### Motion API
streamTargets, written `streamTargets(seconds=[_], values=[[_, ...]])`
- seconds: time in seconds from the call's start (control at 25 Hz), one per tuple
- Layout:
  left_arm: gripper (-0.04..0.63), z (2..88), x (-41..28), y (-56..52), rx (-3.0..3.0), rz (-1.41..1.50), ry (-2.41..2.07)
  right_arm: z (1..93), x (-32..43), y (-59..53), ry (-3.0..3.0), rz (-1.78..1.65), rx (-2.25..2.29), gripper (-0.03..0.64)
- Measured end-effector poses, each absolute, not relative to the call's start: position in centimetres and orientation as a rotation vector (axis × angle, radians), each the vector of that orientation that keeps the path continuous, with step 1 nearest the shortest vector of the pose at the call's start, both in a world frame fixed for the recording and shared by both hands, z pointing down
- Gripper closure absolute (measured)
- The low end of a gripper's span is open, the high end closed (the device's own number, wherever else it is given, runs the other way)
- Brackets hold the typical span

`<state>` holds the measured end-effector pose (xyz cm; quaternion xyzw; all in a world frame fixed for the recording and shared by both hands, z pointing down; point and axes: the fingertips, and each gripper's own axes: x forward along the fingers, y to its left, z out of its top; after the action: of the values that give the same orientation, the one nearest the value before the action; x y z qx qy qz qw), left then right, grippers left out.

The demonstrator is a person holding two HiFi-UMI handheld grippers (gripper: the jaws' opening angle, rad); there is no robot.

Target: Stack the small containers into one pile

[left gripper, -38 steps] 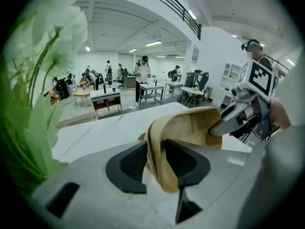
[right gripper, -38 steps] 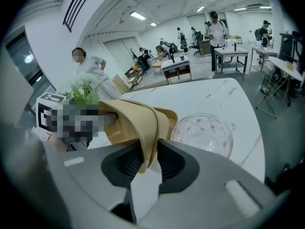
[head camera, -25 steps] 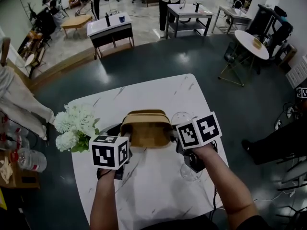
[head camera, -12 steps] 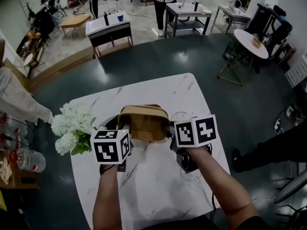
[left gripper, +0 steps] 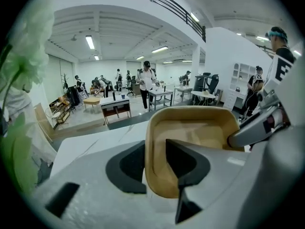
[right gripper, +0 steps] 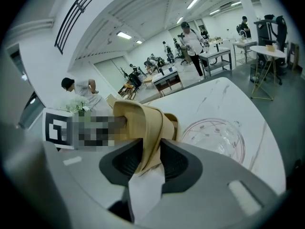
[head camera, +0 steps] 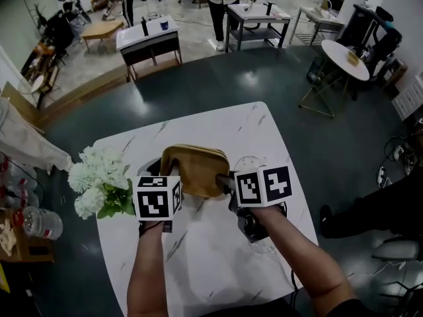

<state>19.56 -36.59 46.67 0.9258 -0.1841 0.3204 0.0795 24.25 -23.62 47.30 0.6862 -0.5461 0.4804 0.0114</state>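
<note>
The tan wood-like shallow containers (head camera: 195, 170), nested together, hang in the centre of the head view frame, above the white marble table (head camera: 218, 121). My left gripper (left gripper: 155, 168) pinches the near rim, one pad inside and one outside. My right gripper (right gripper: 151, 161) has the opposite rim between its jaws, and they are opening. I judge the containers light and stiff, with thin smooth walls that may slip, so the rim of a short side is the best hold. The clear glass bowl (right gripper: 214, 137), right of centre, looks fragile.
</note>
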Motion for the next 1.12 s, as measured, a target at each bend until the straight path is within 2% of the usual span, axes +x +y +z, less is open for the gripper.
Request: streamTargets(seconds=[0.28,0.52,0.76,0.92,1.12], values=[[0.477,47.0,19.5,-37.1,2.776,0.998,-0.565,47.3,24.2,-23.9,-1.693,1.462,2.165,0.48],[0.44,46.1,19.5,-37.2,2.857,0.957,-0.626,46.0,24.7,-23.8,-1.68,1.37,2.254,0.434],[0.44,45.3,19.0,-36.3,2.892,0.936,-0.638,45.5,24.4,-23.1,-1.677,1.314,2.249,0.436],[0.452,44.8,18.7,-35.0,2.903,0.915,-0.598,45.4,23.7,-22.7,-1.697,1.292,2.2,0.473],[0.519,44.6,17.5,-33.4,2.891,0.935,-0.555,44.9,22.8,-22.1,-1.693,1.181,2.116,0.552]])
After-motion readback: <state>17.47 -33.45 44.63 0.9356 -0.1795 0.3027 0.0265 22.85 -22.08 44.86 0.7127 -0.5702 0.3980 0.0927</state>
